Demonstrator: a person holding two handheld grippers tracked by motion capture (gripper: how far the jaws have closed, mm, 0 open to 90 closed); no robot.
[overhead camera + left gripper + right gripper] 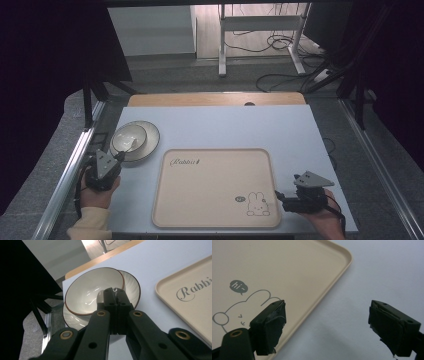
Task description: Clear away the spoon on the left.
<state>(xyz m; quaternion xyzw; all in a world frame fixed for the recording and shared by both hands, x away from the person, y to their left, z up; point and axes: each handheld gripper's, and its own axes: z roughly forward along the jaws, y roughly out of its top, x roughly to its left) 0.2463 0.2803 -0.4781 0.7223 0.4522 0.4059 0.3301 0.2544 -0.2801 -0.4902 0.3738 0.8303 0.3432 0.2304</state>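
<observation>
Crockery is stacked at the left side of the pale blue counter (225,125): a white bowl (128,138) with a thin dark rim line is seated on a larger ribbed plate (150,145), just beside the far left corner of a beige tray (215,187). The tray is bare, printed with a rabbit drawing and the word "Rabbit". The left gripper (120,156) is held at the near edge of the bowl. In the left gripper view the left gripper (113,293) is seen with its fingers (108,296) pressed together over the bowl (87,293), at its near rim; whether the rim is actually pinched between them cannot be told, since the contact is hidden behind the fingers. The plate (131,286) is seen beneath and behind the bowl.

The right gripper (278,195) is held low over the counter at the tray's near right corner. In the right gripper view its fingers (269,325) are spread wide with nothing between them, one over the tray (287,272), the other over bare counter.

The bowl is judged to be glazed ceramic: rigid, fairly heavy, slick and breakable. A hold on the rim, one finger inside and one outside, would be suitable, with firm pressure so that tilting or slipping off the plate is avoided.
</observation>
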